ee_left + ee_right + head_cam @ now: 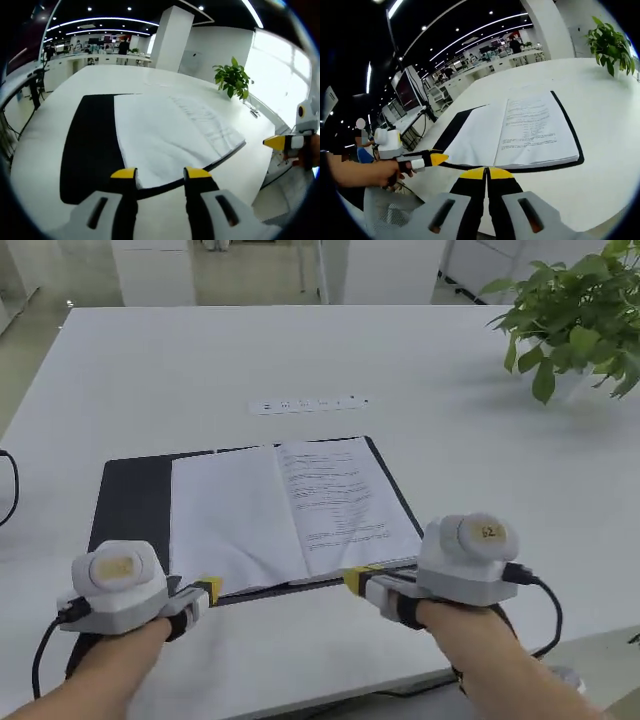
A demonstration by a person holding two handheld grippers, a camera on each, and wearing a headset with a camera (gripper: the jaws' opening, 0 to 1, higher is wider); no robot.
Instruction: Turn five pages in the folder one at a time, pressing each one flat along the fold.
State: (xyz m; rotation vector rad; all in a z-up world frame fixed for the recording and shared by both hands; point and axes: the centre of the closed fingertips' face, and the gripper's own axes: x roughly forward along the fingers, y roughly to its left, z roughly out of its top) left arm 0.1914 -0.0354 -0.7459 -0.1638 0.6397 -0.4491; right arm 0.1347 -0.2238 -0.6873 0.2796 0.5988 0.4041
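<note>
In the middle of the head view, the folder (135, 505) lies open on the white table (480, 440), with a blank page (230, 515) left of the fold and a printed page (340, 500) right of it. The left gripper (160, 175) sits at the lower left, just short of the folder's near edge, its jaws parted and holding nothing. The right gripper (486, 174), at the lower right, has its 2 jaws pressed together, also empty. The sheets look thin, light and limp, so they would likely buckle or tear if pinched hard, and 2 may cling together. The best hold is probably the printed page's free outer edge or near corner, lifting only 1 sheet.
</note>
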